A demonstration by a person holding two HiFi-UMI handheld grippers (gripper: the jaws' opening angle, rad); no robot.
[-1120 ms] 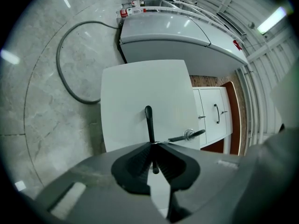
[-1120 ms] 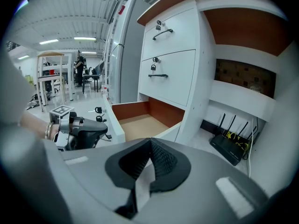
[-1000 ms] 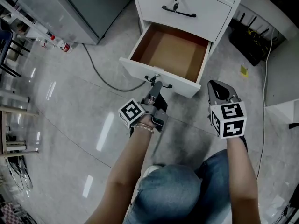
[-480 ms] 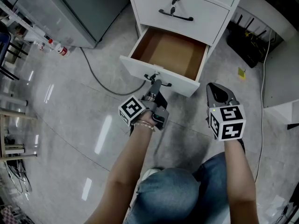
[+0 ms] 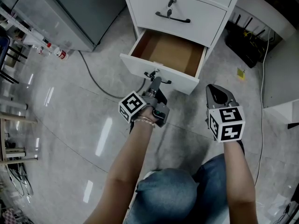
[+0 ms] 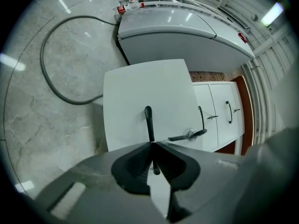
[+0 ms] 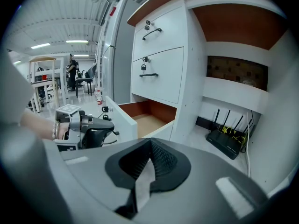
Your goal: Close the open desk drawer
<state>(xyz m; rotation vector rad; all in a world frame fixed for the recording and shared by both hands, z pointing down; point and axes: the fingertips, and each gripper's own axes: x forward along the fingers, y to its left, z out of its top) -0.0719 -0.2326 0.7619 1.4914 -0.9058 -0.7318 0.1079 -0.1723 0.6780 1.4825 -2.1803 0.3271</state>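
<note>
on the far left a grey cabinet (image 5: 70, 8) stands on the pale floor (image 5: 60, 125), and a grey cable (image 5: 96, 80) curves across the floor toward the white drawers

the left tool (image 5: 155, 80) comes next, held out level in the person's left hand, with its marker cube (image 5: 131, 106) just behind it; its tip is at the front of the bottom drawer (image 5: 135, 64). in the left gripper view the left tool (image 6: 152, 143) has its dark pads closed onto the black handle (image 6: 148, 120), and the bar runs straight between them, pinched where the tips meet

the drawer is pulled out from under the upper drawer (image 5: 187, 8), which is shut and has a key in its lock. the brown inside of the open drawer shows from above, and its white front faces the person

the right tool (image 5: 216, 88) hangs just past the drawer's right front corner, apart from it and tilted downward. in the right gripper view the right tool (image 7: 150, 141) has its jaws pressed together on themselves, with the open drawer (image 7: 140, 115) beyond them to the left

on the far right a black router (image 5: 245, 43) with upright antennas sits on the floor beside the drawers
</note>
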